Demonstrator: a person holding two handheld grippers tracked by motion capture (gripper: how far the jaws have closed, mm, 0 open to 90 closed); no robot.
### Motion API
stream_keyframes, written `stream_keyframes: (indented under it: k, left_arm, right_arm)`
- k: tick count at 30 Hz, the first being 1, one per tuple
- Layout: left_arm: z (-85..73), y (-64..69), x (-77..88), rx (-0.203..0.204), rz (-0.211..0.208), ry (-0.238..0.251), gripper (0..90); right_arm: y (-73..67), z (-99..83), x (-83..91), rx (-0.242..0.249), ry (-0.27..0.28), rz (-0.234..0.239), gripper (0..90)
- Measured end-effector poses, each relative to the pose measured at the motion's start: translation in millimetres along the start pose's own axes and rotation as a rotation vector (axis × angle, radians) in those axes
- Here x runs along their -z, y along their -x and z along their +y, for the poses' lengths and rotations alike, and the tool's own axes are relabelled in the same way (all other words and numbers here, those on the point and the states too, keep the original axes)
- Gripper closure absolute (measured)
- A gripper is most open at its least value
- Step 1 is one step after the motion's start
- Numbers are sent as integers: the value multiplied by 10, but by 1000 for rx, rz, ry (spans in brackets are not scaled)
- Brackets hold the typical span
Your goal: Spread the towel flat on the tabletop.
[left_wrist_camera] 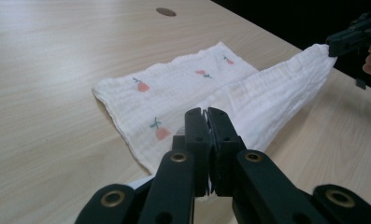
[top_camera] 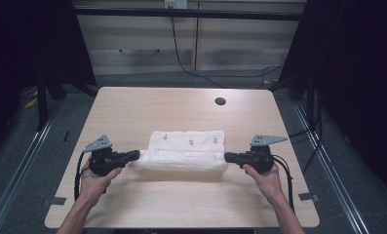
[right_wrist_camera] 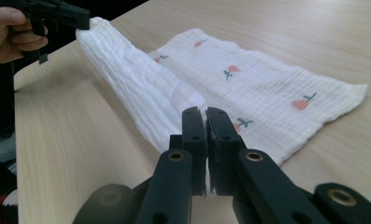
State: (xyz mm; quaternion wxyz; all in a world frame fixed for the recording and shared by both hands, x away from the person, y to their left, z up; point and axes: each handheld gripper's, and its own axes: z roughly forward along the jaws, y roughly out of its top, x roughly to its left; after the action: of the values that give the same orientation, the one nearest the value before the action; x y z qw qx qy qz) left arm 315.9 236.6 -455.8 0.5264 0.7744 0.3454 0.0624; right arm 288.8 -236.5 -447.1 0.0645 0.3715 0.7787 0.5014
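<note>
Here, two grippers, left (top_camera: 135, 155) and right (top_camera: 228, 157), each pinch one cloth (top_camera: 188, 141) (corners lifted).

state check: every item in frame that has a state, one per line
cloth: white with small red print, part folded; near edge lifted off the table and stretched between both claws, far part lying flat
left claw: shut on cloth, at its left end
right claw: shut on cloth, at its right end
table: wooden top, cloth on it, round hole near the far edge open
</note>
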Motion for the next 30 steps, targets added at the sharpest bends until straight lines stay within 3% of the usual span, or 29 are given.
stream_keyframes:
  k: [17,21,25,30]
  left_arm:
    - [-326,217,-52,-47,-40,-144,859]
    - [-387,248,16,-42,-50,-151,834]
    - [-423,266,120,-20,-56,-140,745]
    - [-281,237,190,-4,-11,-93,614]
  right_arm:
    - [-132,-364,34,-14,-79,-6,800]
    - [-167,-435,73,-21,-95,-12,773]
    - [-180,-489,122,-23,-99,-15,770]
    - [-154,-428,112,-23,-84,-21,734]
